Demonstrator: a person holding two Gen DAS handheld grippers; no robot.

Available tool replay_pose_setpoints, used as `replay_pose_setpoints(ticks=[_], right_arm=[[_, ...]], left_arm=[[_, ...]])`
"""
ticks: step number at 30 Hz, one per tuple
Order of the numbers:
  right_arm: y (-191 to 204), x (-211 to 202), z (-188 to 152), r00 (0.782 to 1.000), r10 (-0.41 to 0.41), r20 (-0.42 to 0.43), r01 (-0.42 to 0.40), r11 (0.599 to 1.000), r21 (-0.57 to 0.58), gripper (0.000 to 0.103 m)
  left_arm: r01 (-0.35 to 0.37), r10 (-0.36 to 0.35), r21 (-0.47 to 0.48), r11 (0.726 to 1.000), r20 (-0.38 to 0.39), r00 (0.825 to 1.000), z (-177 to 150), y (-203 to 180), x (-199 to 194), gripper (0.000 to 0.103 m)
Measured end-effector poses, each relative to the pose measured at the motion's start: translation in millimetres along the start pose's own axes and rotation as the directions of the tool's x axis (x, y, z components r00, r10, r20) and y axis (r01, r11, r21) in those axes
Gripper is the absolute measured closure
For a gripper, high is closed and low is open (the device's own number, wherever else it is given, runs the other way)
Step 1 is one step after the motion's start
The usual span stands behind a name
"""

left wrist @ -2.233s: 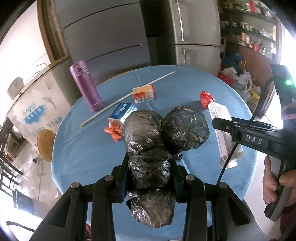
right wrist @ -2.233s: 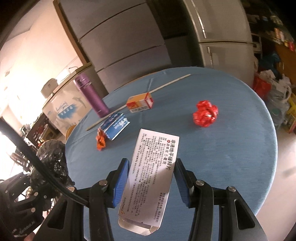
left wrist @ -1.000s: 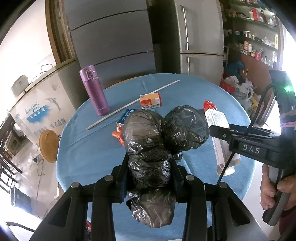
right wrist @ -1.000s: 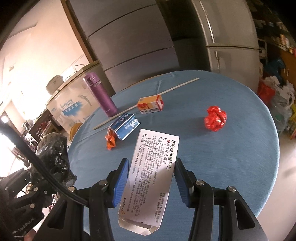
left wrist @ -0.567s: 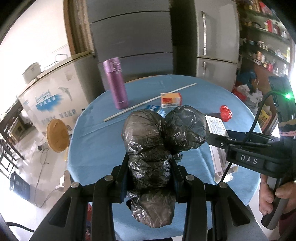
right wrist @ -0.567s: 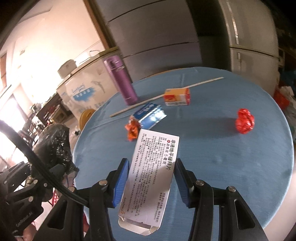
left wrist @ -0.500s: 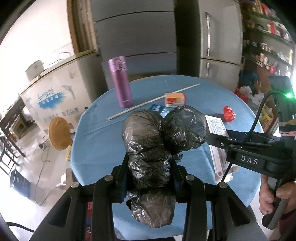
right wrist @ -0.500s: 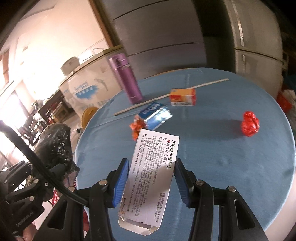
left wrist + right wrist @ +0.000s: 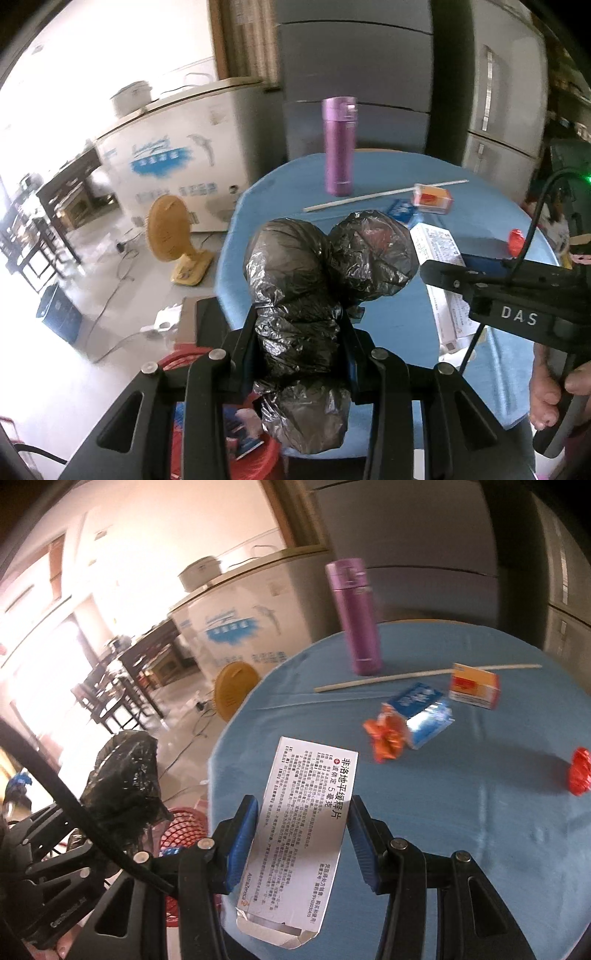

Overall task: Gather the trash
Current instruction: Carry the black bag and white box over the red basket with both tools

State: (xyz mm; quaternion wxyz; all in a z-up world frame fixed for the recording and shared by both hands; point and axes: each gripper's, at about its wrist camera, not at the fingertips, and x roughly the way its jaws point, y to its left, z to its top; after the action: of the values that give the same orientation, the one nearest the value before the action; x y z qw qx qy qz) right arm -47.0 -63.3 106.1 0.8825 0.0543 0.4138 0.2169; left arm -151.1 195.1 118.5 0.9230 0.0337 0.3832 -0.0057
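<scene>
My left gripper (image 9: 301, 343) is shut on a bunched black plastic bag (image 9: 321, 280), held over the left edge of the round blue table (image 9: 399, 321). A red mesh basket (image 9: 207, 439) sits on the floor below it. My right gripper (image 9: 303, 834) is shut on a flat white medicine box (image 9: 306, 834) over the table's near left part. The left gripper and bag also show in the right wrist view (image 9: 125, 775). On the table lie an orange wrapper (image 9: 386, 736), a blue box (image 9: 421, 712), an orange box (image 9: 474, 686) and a red wrapper (image 9: 580, 771).
A purple thermos (image 9: 356, 616) stands at the table's far side, with a long white stick (image 9: 406, 677) lying before it. A white chest freezer (image 9: 166, 158), a yellow fan (image 9: 173, 236) and cables lie left of the table. Grey cabinets stand behind.
Both grippers have swung left, toward the table's left edge. The red basket on the floor has come into view below them. Both grips are unchanged.
</scene>
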Motion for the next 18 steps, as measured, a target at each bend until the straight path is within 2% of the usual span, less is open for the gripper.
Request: replay_pose_setpoints(ticks=[8,18], right_arm=[[49.6,24.1,2.6,0.997,0.062,-0.037,-0.065,0.995,-0.075,0.051],[102.5,51.9,-1.3,0.989,0.109,-0.096,-0.122,0.981,-0.148,0.051]], left_arm=[[-0.083,0.082,-0.057,0.995,-0.024,0.996,-15.9,44.7,2.3,0.064],[-0.144,0.137,-0.127,0.981,-0.067,0.988,-38.0,90.7,4.3,0.064]])
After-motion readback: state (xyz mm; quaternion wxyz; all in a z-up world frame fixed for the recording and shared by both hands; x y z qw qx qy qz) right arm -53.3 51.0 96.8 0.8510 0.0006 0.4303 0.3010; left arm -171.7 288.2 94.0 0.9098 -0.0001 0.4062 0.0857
